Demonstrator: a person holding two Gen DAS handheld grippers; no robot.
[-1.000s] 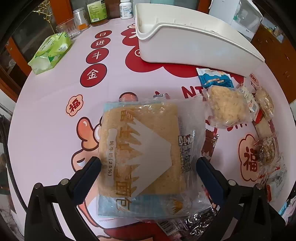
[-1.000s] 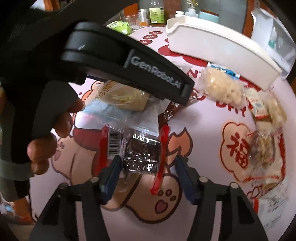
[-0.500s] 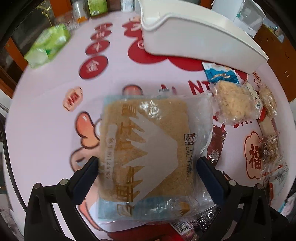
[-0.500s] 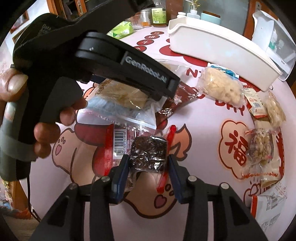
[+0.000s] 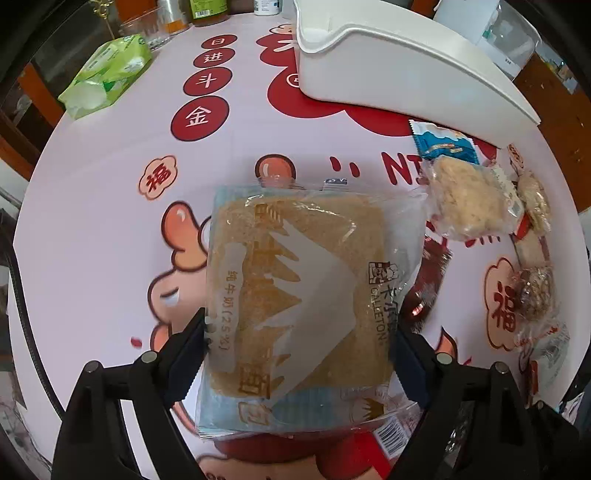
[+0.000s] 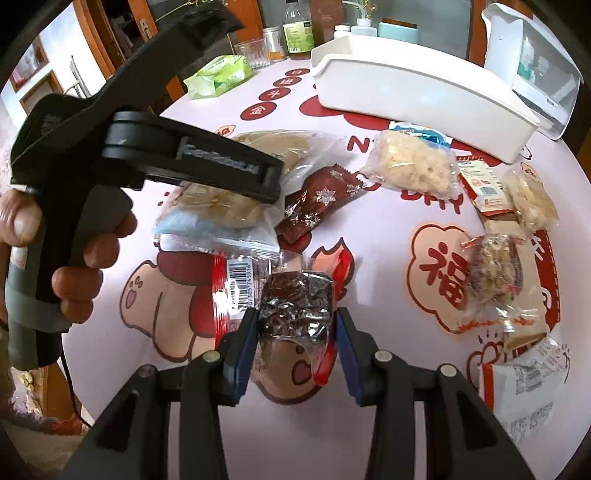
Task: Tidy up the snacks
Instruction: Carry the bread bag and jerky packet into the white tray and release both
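A large bread package [image 5: 295, 280] in clear wrap lies on the pink printed tablecloth [image 5: 110, 221]. My left gripper [image 5: 297, 339] straddles its near half. Its jaws are closing, and both pads touch the wrapper's sides. In the right wrist view the same bread package [image 6: 221, 203] sits under the left tool, which a hand [image 6: 74, 273] holds. My right gripper [image 6: 295, 325] is shut on a crinkled foil snack [image 6: 295, 306] with red wrapper ends, held just above the cloth. A long white bin [image 5: 406, 66] [image 6: 417, 88] stands at the back.
A rice-cracker pack [image 5: 465, 199], a blue pack [image 5: 443, 144] and a dark red snowflake wrapper [image 6: 317, 203] lie between the bread and the bin. Several small snacks [image 6: 495, 280] crowd the right edge. A green tissue pack [image 5: 107, 74], bottles [image 6: 295, 29] and a white appliance [image 6: 532, 62] stand behind.
The left jaws came in from wide apart onto the bread package's sides. The right jaws closed on the foil snack and lifted it slightly.
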